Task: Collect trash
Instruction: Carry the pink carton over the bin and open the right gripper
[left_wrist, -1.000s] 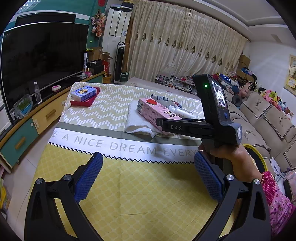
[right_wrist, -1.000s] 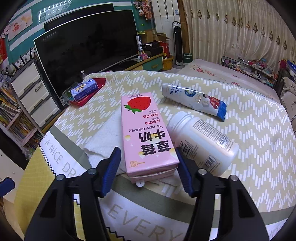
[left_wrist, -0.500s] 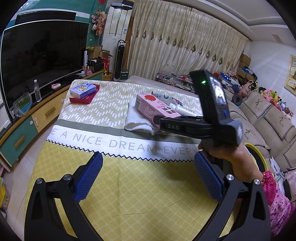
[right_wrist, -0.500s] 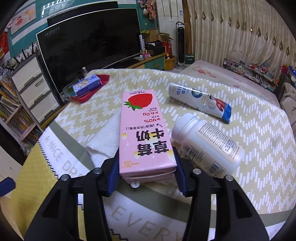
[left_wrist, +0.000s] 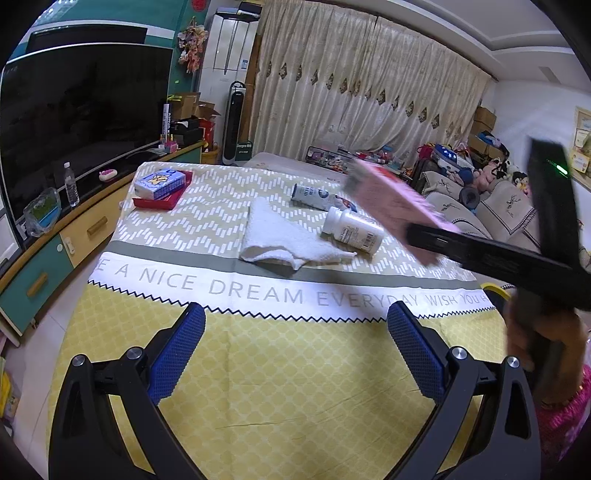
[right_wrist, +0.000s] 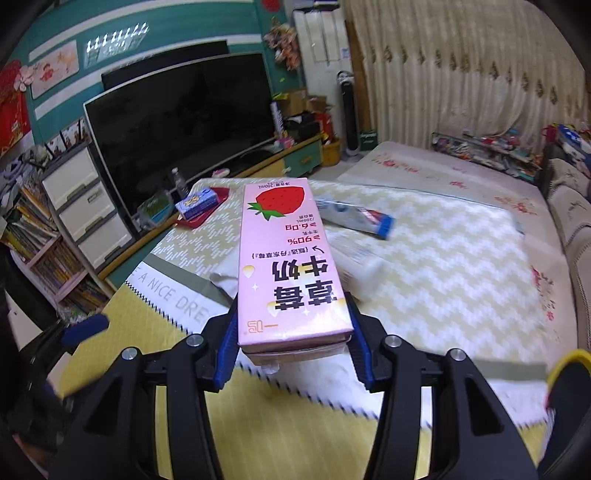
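We see the pink milk carton (left_wrist: 391, 206) only as a motion smear in the left wrist view. In the right wrist view it hides most of the white bottle (right_wrist: 364, 267), itself blurred, and a yellow rim (right_wrist: 567, 363) is cut off at the right edge.

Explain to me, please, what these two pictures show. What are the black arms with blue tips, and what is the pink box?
There is no robot: a person holds a two-finger gripper in each hand, and a fisheye camera on each looks along its fingers. The left gripper is open and empty over the yellow patterned tablecloth. The right gripper is shut on the pink strawberry milk carton, lifted off the cloth. Left on the cloth are a white folded towel, a white plastic pill bottle, a white printed tube and a blue box on a red tray.
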